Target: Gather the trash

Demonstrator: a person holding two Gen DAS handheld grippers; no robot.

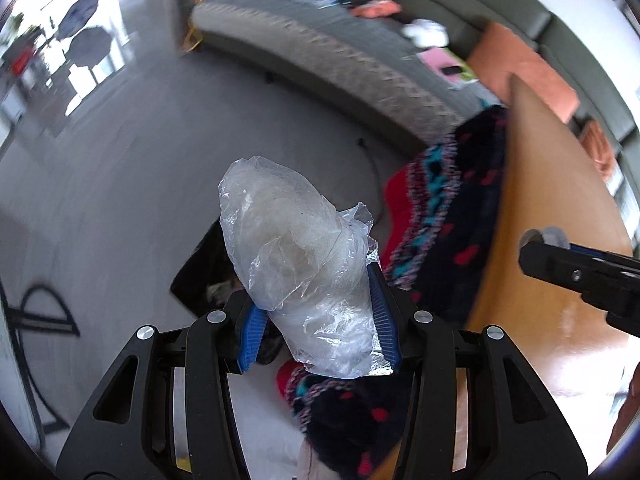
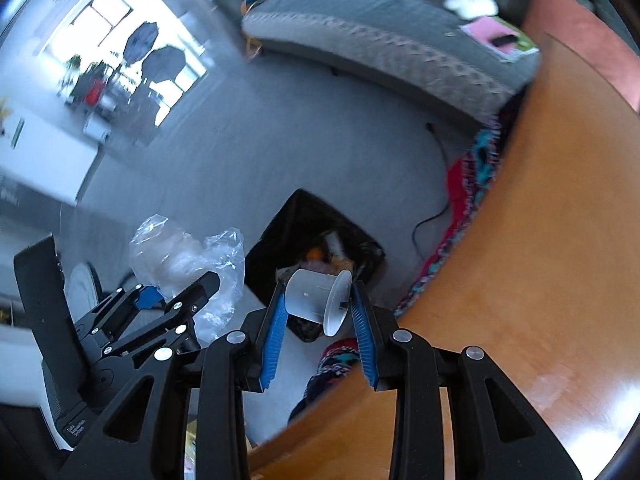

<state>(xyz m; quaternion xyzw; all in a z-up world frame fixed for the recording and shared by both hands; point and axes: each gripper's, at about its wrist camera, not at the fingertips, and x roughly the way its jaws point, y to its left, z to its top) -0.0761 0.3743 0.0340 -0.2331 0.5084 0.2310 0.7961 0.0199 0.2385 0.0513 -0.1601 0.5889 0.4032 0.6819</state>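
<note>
My left gripper (image 1: 316, 288) is shut on a crumpled clear plastic bag (image 1: 296, 256), which sticks out past its blue pads. In the right wrist view the same bag (image 2: 180, 256) and left gripper (image 2: 180, 296) show at the lower left. My right gripper (image 2: 318, 300) is shut on a small white plastic cup (image 2: 310, 294) lying sideways between the pads. A black-lined trash bin (image 2: 308, 216) with rubbish inside stands on the floor right below both grippers; the left wrist view shows only its dark edge (image 1: 196, 272) behind the bag.
A round wooden table (image 2: 540, 280) fills the right side, with a patterned red, blue and black cloth (image 1: 440, 216) hanging off its edge. A grey sofa (image 1: 340, 52) with loose items runs along the back. A black cable (image 2: 436, 208) lies on the grey floor.
</note>
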